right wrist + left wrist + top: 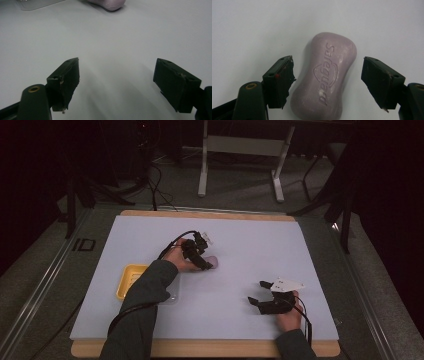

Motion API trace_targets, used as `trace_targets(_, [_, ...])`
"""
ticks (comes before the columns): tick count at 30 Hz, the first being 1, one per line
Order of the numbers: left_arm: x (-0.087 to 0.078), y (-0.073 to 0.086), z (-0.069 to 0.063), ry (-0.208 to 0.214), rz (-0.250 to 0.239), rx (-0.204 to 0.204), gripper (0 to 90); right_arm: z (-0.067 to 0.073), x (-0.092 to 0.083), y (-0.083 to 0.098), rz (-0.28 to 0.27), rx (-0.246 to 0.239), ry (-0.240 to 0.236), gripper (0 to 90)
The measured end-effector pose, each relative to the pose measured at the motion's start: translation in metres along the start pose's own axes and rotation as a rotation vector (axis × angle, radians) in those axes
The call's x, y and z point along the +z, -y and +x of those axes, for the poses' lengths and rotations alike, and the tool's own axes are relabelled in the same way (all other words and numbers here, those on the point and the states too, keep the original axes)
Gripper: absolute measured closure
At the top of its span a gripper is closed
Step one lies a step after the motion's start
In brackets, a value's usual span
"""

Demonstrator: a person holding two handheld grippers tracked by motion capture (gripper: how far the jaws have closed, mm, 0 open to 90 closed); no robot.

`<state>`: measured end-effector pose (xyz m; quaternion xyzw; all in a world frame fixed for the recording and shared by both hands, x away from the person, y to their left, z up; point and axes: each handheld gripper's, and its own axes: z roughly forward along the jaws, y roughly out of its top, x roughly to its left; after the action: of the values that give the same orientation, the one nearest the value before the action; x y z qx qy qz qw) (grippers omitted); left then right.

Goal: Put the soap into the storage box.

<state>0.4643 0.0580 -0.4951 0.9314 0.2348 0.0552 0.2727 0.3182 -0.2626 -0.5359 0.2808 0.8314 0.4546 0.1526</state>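
The left gripper has its jaws spread wide, one on each side of a purple soap that lies flat on the white table. In the left gripper view the left jaw sits just beside the bar's edge, perhaps touching it, while the right jaw stands clear with bare table between; nothing is clamped. The soap is a waisted bar with "Safeguard" and a shield pressed into its upper face. Its long axis runs along the direction the jaws point, tilted a little to the right at the far end.

In the high view the soap lies near the middle of the table, under the left gripper, with a yellow tray well to its left.

The right gripper rests low near the front right of the table, jaws wide apart and empty over bare surface. From the right gripper view the soap shows far off at the top edge.
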Motion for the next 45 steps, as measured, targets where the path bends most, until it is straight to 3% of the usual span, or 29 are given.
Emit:
trace_targets(11, [0.008, 0.003, 0.001, 0.046, 0.039, -0.001, 28.1, 0.000, 0.000, 0.000, 0.003, 0.000, -0.002, 20.6])
trace_targets(20, [0.003, 0.004, -0.001, 0.062, 0.086, -0.015, 40.1, 0.000, 0.000, 0.000, 0.003, 0.002, 0.000, 20.5])
trace_targets(27, [0.008, -0.003, -0.002, 0.043, 0.149, -0.023, 41.5, 0.000, 0.000, 0.000, 0.003, 0.001, 0.000, 20.4])
trace_targets(28, [0.010, -0.006, -0.003, 0.025, 0.180, -0.009, 42.6, 0.000, 0.000, 0.000, 0.003, 0.001, -0.001, 20.5])
trace_targets(35, [0.013, -0.012, -0.004, 0.016, 0.224, -0.005, 45.5, 0.000, 0.000, 0.000, 0.003, 0.001, -0.001, 20.4])
trace_targets(45, [0.020, -0.019, -0.007, -0.015, 0.290, -0.008, 42.0, 0.000, 0.000, 0.000, 0.004, 0.000, -0.001, 20.5])
